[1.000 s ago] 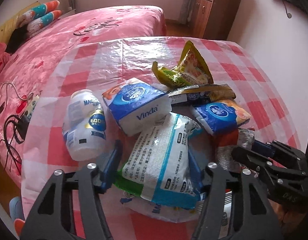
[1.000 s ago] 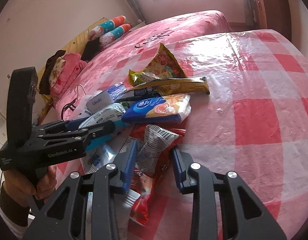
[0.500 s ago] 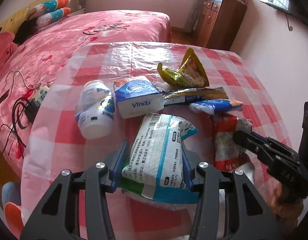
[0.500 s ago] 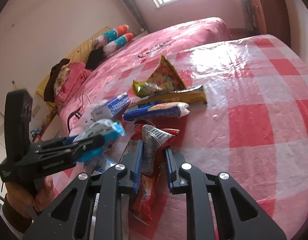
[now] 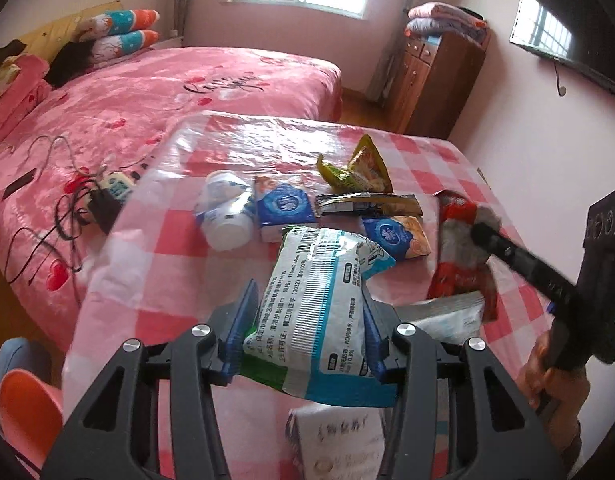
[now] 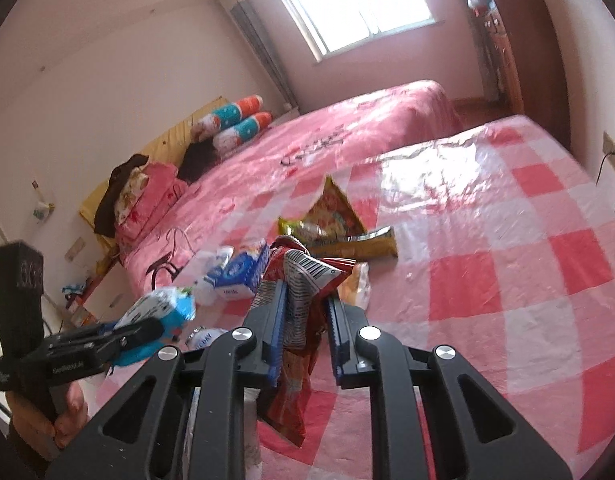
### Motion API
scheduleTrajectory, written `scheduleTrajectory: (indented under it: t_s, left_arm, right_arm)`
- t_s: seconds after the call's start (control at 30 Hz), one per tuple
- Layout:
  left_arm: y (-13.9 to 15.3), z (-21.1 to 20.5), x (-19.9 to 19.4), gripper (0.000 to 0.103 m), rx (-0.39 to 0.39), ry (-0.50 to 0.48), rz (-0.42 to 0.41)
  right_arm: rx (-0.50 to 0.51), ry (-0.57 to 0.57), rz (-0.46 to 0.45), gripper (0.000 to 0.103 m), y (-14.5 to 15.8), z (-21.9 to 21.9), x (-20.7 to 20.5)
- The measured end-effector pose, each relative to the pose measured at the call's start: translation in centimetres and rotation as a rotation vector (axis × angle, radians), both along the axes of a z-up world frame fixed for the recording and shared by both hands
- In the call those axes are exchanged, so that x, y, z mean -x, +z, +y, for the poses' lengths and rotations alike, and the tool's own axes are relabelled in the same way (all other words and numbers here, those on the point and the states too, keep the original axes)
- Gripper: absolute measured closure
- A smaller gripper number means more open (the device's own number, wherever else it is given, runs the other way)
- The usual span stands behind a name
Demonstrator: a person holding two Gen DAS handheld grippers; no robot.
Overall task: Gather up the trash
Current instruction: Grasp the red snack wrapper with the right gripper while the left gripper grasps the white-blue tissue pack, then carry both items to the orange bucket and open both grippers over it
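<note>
1. The white-and-blue wipes pack (image 5: 319, 304) is clamped across its width between the pads of the left gripper (image 5: 303, 322), clear of the checked tablecloth (image 5: 179, 264), above its near edge.
2. Pack judged light, soft and slick; the film bulges above the pads, so a hold across the middle is judged safest.
3. The red snack wrapper (image 6: 297, 280) is pinched in the nearly closed right gripper (image 6: 305, 314); its tail hangs below the pads.
4. Wrapper judged feather-light and crinkly; slipping is likelier than tearing.
5. Both grippers are pitched downward, the left more steeply; each is carried by a hand (image 5: 547, 364).
6. A white bottle (image 5: 227, 216), tissue packs and more wrappers lie mid-cloth.
</note>
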State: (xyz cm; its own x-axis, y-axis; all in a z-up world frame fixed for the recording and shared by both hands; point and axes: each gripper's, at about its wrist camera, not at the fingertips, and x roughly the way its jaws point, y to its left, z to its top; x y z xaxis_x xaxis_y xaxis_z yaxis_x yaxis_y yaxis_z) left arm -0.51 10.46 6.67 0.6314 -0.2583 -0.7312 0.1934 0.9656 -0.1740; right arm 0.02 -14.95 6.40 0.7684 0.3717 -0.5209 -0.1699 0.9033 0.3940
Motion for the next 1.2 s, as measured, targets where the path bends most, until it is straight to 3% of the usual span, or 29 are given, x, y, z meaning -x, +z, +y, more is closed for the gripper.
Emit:
scheduleTrajectory:
  t_s: [0.4,0.57,0.77,0.93,1.2]
  left_arm:
    - [0.0,4.6,5.4,0.054,0.053,0.079,-0.034]
    - [-0.2,6.3,7.3,0.054,0.069,0.097,-0.037]
    - [-0.8,8.8,9.3,0.054,0.075,0.132,-0.035]
    - [-1.5,11.6,10.9,0.054,0.087,0.184,-0.022]
    - [-2.6,19.1,13.6,0.054,0.103,0.358,-0.014]
  right_arm:
    - [0.123,-0.117,-0.153,0.084,4.3,-0.1,4.2]
    - [0.12,-0.121,-0.165,0.084,5.3,0.5,4.9]
    - [0.054,-0.015,-0.12,0.084,5.5,3.3,5.4]
    - [0.009,0.126,-0.076,0.084,5.7,8.4,6.0]
    - [-0.037,0.353,0.033,0.083,4.8,18.2,6.3]
